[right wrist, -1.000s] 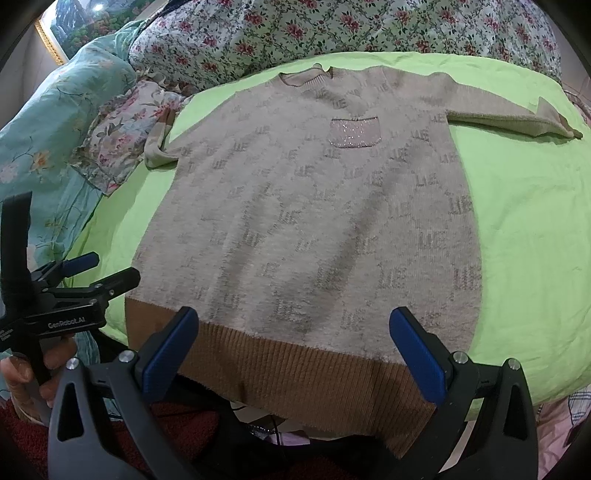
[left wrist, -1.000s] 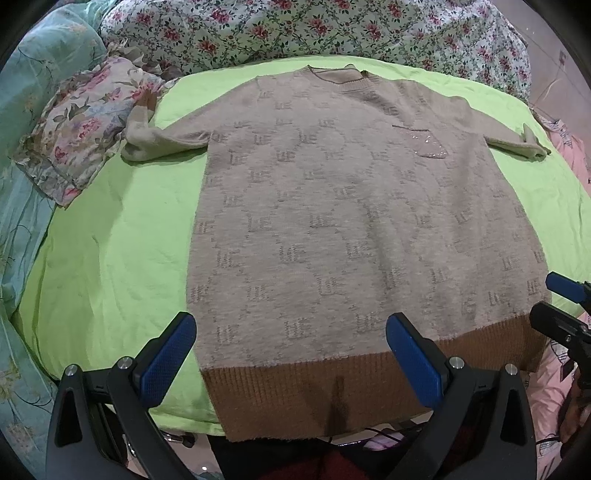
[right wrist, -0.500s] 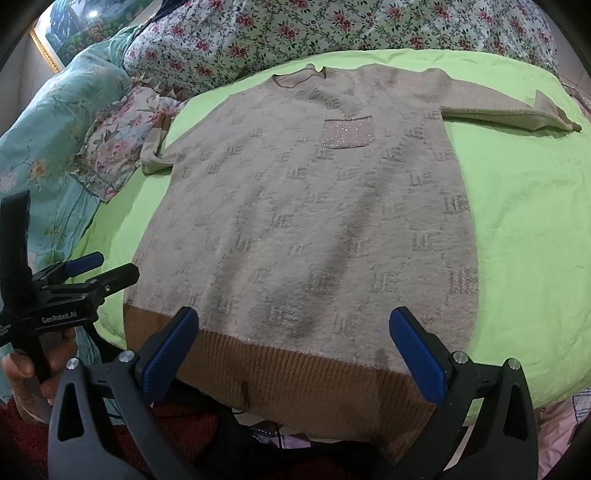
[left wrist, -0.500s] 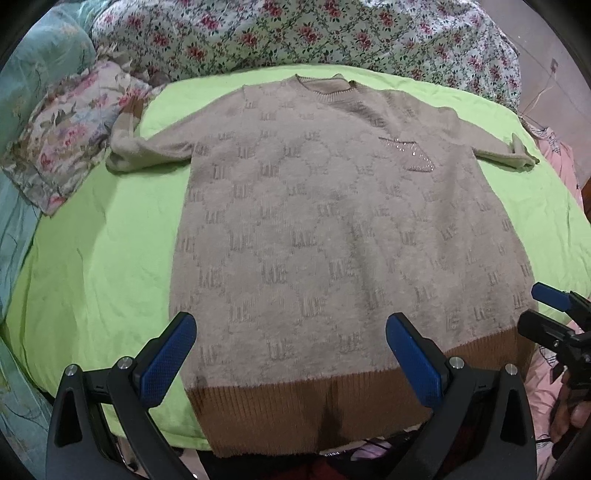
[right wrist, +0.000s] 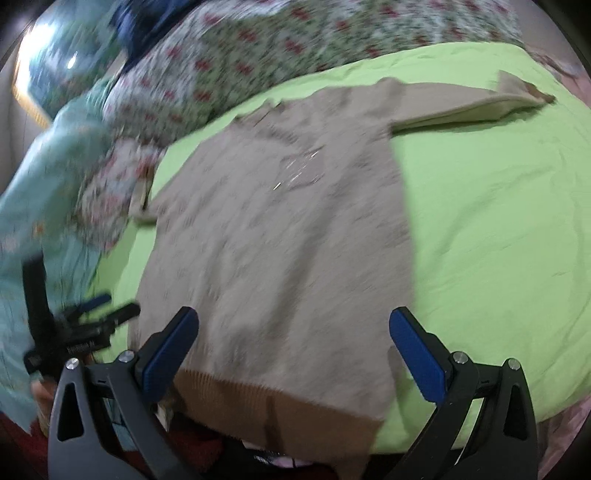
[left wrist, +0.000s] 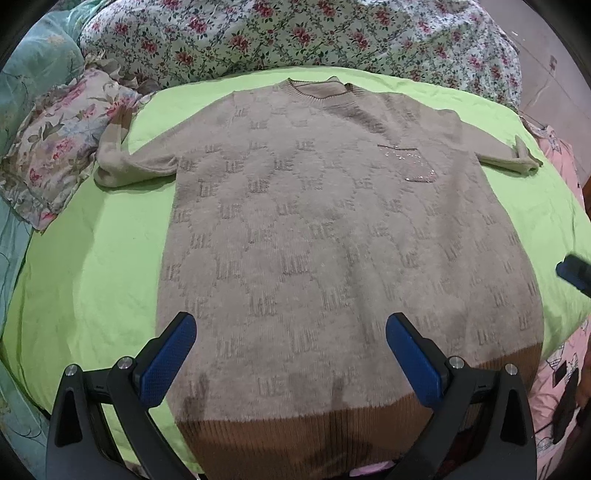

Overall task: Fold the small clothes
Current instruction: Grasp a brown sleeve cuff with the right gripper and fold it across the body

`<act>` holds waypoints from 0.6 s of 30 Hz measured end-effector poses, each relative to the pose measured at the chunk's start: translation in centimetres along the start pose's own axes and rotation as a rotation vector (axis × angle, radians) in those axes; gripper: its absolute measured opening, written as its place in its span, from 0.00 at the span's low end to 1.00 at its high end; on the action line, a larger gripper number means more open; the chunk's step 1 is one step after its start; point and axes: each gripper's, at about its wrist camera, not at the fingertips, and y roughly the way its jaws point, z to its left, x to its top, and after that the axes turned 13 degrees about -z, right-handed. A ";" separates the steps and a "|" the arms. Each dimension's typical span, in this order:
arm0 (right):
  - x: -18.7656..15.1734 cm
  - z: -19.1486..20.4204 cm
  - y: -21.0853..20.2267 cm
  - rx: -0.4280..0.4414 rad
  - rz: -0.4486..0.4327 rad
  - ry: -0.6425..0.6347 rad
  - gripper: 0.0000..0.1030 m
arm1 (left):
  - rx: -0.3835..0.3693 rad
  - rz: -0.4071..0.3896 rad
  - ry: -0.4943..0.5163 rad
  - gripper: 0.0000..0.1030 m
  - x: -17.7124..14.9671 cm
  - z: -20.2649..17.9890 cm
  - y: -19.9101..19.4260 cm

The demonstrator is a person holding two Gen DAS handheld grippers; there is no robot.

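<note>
This is a bedroom in a home. A bed is spread with a lime-green sheet (left wrist: 92,280), with a rose-print quilt (left wrist: 295,33) heaped along its far side, a floral pillow (left wrist: 55,147) and teal bedding (left wrist: 33,66) at the left. A beige sweater (left wrist: 332,240) lies flat on the sheet.

We see the sweater (left wrist: 332,236) lying flat on the sheet (left wrist: 85,266), hem nearest us and collar at the far end. Our left gripper (left wrist: 290,354) hangs over the hem end, one finger to each side of the sweater's middle. One sleeve (left wrist: 125,162) reaches out to its left, ending against a pillow (left wrist: 55,155); the other sleeve (left wrist: 513,158) stretches right. Behind the collar lies a quilt (left wrist: 295,33). Our right gripper (right wrist: 293,354) sits over the sweater's right hem corner, bare sheet to its right, and the left gripper (right wrist: 96,314) far to its left.
</note>
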 end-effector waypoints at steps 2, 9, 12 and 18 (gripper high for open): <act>1.5 -2.3 0.0 -0.014 -0.030 0.044 0.97 | 0.005 0.009 -0.006 1.00 0.4 0.1 0.6; 9.9 -12.8 0.8 -0.132 -0.158 0.203 0.73 | 0.016 0.028 -0.022 1.00 1.7 -0.2 2.2; 14.1 -17.9 1.9 -0.196 -0.225 0.266 0.73 | 0.014 0.047 -0.016 1.00 2.1 -0.5 3.2; 21.3 -27.5 5.8 -0.288 -0.298 0.405 0.69 | 0.026 0.062 -0.008 1.00 3.4 -1.1 5.2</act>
